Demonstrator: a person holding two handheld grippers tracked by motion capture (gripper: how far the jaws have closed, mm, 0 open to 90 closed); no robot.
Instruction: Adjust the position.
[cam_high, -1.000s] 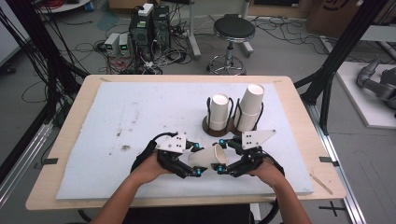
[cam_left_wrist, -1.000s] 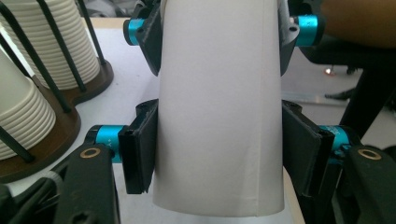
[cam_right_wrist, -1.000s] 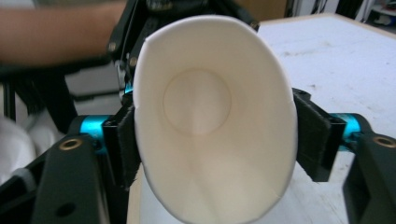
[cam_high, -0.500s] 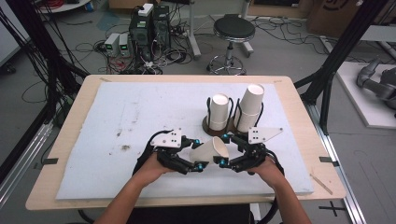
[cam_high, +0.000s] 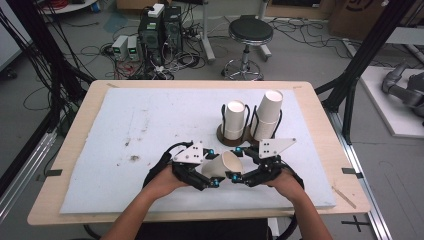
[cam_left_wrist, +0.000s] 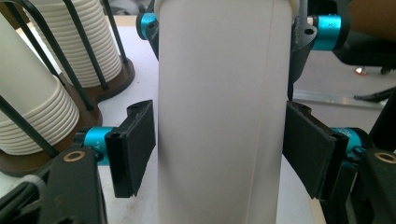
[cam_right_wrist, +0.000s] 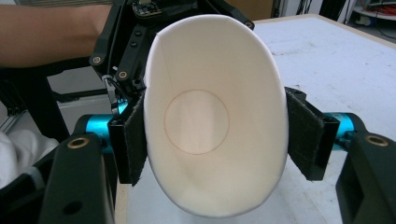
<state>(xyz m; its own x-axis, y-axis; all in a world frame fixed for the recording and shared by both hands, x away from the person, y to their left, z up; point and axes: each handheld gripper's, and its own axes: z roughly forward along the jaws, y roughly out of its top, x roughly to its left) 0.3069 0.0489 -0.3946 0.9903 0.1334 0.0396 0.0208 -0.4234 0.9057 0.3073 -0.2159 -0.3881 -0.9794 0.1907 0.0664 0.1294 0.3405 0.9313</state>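
Left gripper (cam_left_wrist: 219, 149): clenched across the mid-body of a white paper cup (cam_high: 221, 165), both black pads flat against the cup wall in the left gripper view. Right gripper (cam_right_wrist: 215, 140): clenched too, on the same cup at its open end, hard enough to press the rim into an oval in the right gripper view, with the round bottom visible deep inside.

Held in the air between the two, then, over the near middle of the white mat (cam_high: 150, 115). Long axis running roughly left to right and tilted, base toward the left gripper, mouth toward the right gripper and a little up. Neither hand clearly nearer: both at the cup, one at each end. Judged from this, a handover or a pull-apart along that axis, so the coming move would turn on which grip lets go first.

Farther off, beyond the right gripper and well apart from the held cup, a dark wire rack (cam_high: 235, 140) with two stacks of cups (cam_high: 235, 120) standing upright side by side, the right stack taller and leaning slightly.

Against the high view a second ago: hands then closer together, top plates almost meeting, the cup largely hidden between them. Now drawn slightly apart, with the cup body in plain sight. Against half a second ago: hardly any change in place or tilt. Rack and stacks unmoved.
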